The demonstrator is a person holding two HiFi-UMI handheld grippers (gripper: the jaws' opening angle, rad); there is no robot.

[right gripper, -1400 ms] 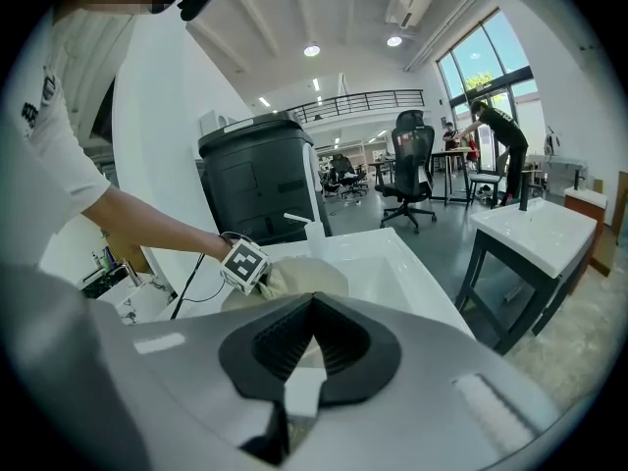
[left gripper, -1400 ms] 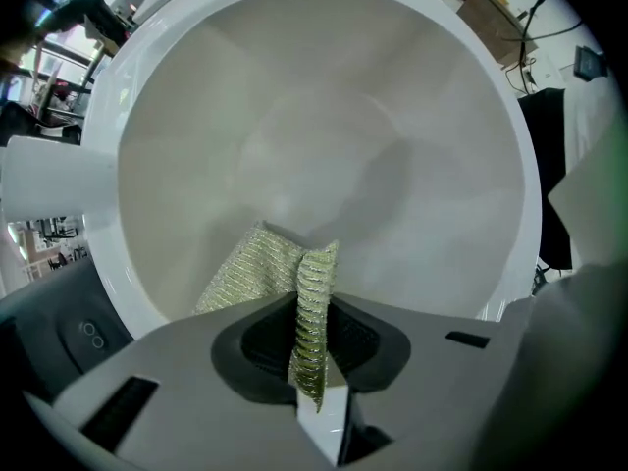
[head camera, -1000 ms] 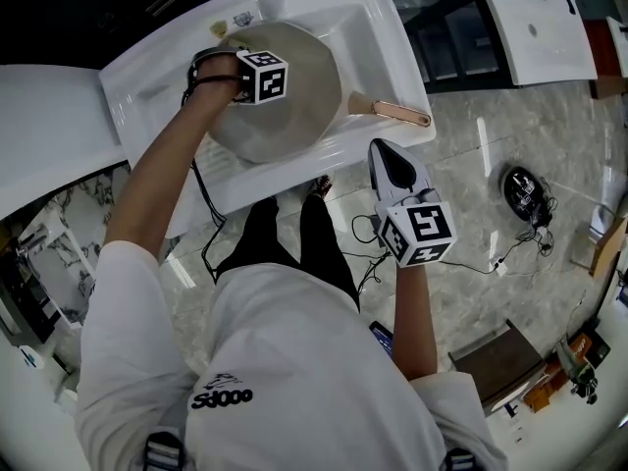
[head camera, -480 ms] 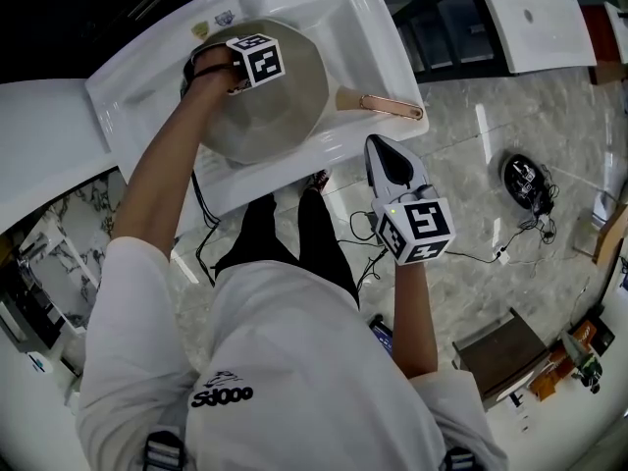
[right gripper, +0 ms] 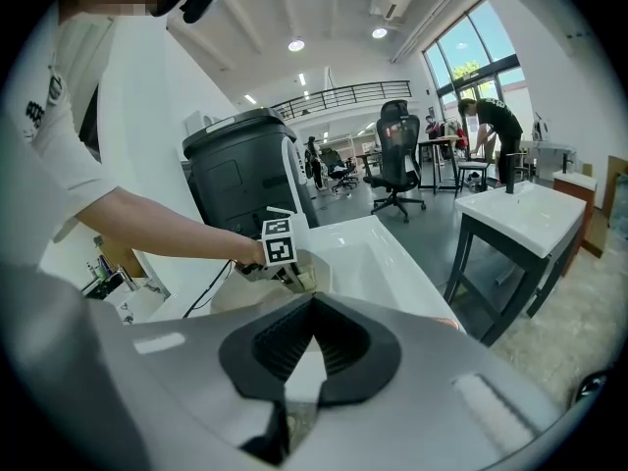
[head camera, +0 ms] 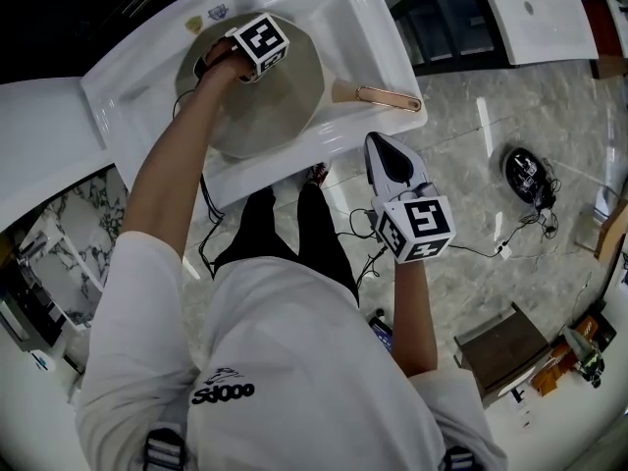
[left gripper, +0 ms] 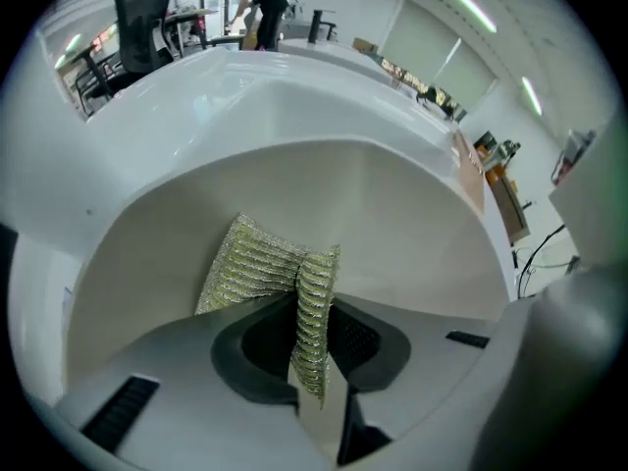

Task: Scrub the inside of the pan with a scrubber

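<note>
The left gripper (left gripper: 312,361) is clamped on a gold mesh scrubber (left gripper: 260,268) at the far left inside of the pan (head camera: 285,96), which lies in the sink (head camera: 368,27). The right gripper (head camera: 388,160) hangs nearer, right of the pan, jaws together and empty.

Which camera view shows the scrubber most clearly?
The left gripper view: the scrubber sits at its centre, pinched in the left gripper inside the pan. In the head view the hand hides it; in the right gripper view it is too small to tell.
</note>
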